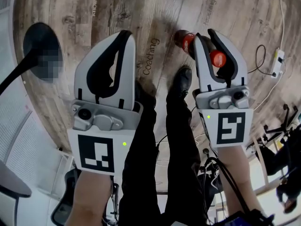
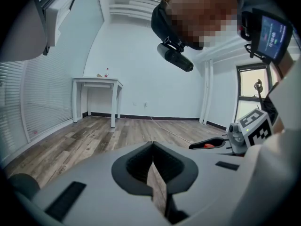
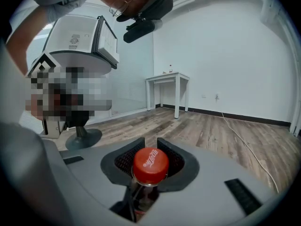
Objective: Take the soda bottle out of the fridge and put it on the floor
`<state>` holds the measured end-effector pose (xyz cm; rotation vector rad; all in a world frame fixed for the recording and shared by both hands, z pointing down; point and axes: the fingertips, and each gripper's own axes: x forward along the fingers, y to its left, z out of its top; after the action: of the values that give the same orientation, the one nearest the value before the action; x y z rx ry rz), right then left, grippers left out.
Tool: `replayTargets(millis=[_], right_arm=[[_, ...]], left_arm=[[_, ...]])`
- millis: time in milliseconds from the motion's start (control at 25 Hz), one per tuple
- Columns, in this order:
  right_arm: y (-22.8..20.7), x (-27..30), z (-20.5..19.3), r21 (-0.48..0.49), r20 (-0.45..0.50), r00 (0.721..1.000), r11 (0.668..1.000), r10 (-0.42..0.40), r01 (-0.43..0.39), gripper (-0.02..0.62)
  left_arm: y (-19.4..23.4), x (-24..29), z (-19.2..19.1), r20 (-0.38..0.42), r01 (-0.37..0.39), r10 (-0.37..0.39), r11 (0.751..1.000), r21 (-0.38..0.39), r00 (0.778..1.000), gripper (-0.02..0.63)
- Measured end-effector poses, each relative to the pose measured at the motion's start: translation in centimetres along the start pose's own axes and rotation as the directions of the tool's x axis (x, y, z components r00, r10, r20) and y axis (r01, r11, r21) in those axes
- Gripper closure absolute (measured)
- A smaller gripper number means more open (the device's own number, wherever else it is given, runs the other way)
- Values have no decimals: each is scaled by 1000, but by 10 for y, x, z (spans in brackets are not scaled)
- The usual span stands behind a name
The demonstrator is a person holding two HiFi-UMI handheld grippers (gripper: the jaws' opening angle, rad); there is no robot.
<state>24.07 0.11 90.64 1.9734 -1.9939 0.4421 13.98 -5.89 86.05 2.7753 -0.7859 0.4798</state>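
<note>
My right gripper (image 1: 207, 36) is shut on the neck of the soda bottle (image 1: 184, 40), just under its red cap (image 1: 217, 58). The bottle is dark with a red label and hangs above the wooden floor (image 1: 94, 13), clear of it. In the right gripper view the cap (image 3: 150, 165) sits between the black pads of the right gripper (image 3: 149, 144), and the bottle's body is mostly hidden below. My left gripper (image 1: 125, 34) is beside it on the left, shut and holding nothing. Its tips (image 2: 153, 149) meet in the left gripper view.
A white fridge (image 3: 80, 41) stands raised at the left, above a black round base (image 1: 40, 44). The person's legs and a black shoe (image 1: 181, 81) are between the grippers. A white power strip (image 1: 278, 56) with a cable lies at the right. A white table (image 2: 96, 84) stands against the far wall.
</note>
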Motion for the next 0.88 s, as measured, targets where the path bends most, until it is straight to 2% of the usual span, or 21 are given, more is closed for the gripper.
replayTargets(millis=[160,520,680,880], right_arm=[[-5,0,-34,31,-54,999,1000,2,0,500],[-18,5,-78,36,-85,996,998,-39,42,502],[-25,10,-85,21,-65,996,998,-61,63,502],[-28,9,-100,18,-85,994,997,-71,73,502]], left_arm=[[-3,4,-14,-9,8,-8,1000,-5,1000,589],[-5,11,-42,-42,15,-16,1000,-22,999,589],[-9,11,-48,-51,22,-23,999,-24,998,589],[-12,14,-49,-51,34,-35,999,-17,998,589]])
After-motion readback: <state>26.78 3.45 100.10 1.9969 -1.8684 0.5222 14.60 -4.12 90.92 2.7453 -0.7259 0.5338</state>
